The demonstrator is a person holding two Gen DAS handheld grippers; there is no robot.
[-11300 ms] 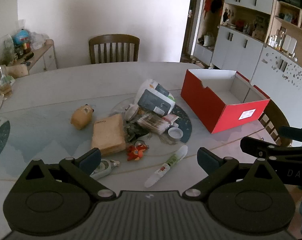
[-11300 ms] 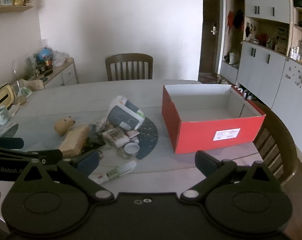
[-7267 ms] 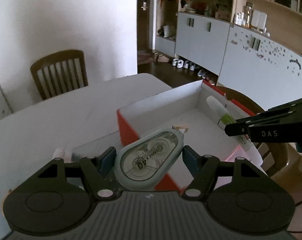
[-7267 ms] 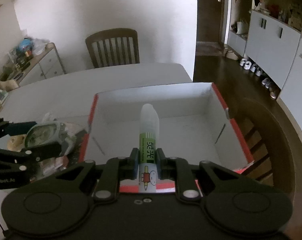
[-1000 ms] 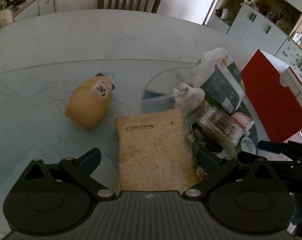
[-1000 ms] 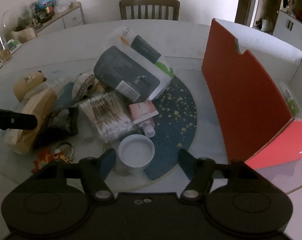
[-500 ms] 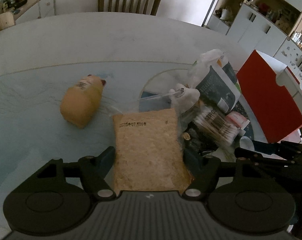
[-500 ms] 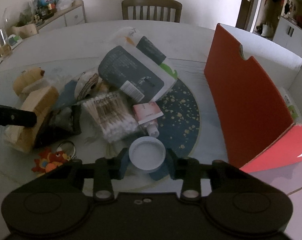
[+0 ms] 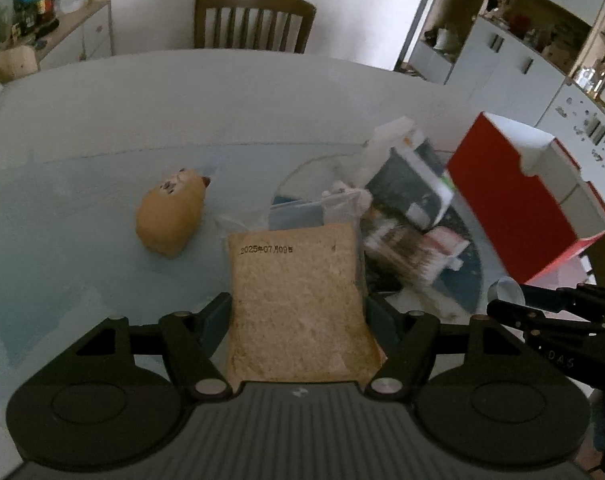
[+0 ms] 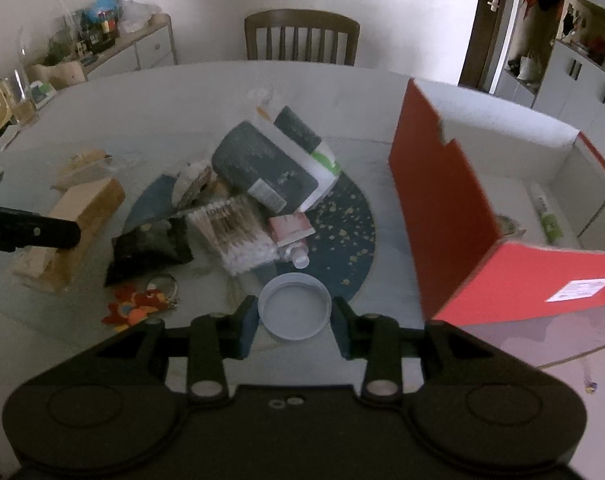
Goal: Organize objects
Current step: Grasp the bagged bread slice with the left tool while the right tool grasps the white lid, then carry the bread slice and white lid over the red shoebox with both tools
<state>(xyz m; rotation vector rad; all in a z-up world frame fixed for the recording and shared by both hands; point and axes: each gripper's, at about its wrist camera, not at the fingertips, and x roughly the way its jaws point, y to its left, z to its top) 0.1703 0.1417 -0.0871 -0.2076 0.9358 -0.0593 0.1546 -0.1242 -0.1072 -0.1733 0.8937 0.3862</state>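
A bagged slice of brown bread [image 9: 298,280] with a printed date is pinched by its sides in my left gripper [image 9: 298,306], lifted a little off the table. In the right wrist view the same bread pack [image 10: 78,220] shows at the left, under the dark left finger [image 10: 34,232]. My right gripper [image 10: 294,316] is shut on a round white lid [image 10: 293,310], held just above the table in front of the pile. The red box [image 10: 442,200] stands open at the right, with a glue stick [image 10: 546,216] lying inside.
On the blue mat [image 10: 342,232] lie a dark pouch [image 10: 270,164], a cotton swab pack [image 10: 234,236] and a small pink bottle [image 10: 290,230]. A black sachet [image 10: 150,248] and red keychain [image 10: 134,308] lie nearer. A hamster toy [image 9: 170,216] sits left. A chair [image 10: 302,36] stands beyond.
Both grippers closed: the left onto the bread pack, the right onto the white lid. Both then rose slightly with their loads. The hamster toy turned on the table.
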